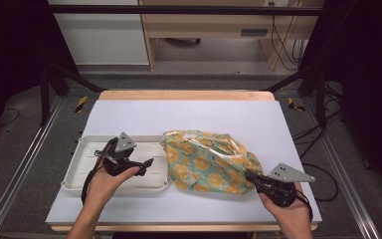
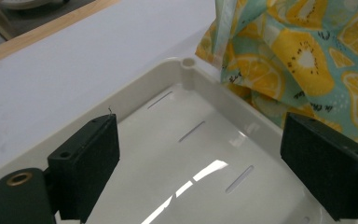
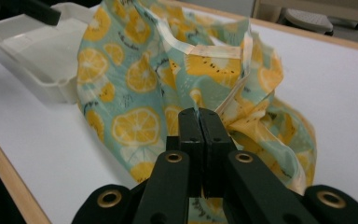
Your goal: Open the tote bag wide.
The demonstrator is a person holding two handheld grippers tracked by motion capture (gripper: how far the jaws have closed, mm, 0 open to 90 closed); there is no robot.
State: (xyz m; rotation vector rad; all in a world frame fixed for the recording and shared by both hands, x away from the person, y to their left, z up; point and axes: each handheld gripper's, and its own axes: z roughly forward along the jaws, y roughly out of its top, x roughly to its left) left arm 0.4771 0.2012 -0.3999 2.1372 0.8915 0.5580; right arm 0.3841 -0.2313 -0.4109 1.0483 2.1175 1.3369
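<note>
The lemon-print cloth bag lies crumpled at centre frame on the white table, its left edge beside the cream tray. The right gripper at lower right is clenched on the bag's edge. The left gripper hangs released over the tray.

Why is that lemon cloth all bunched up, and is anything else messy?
The lemon cloth lies crumpled in a heap on the table, one edge draped over the rim of the white tray. The right gripper is shut at its near edge. The left gripper hangs open over the tray. Nothing looks spilled or broken.
</note>
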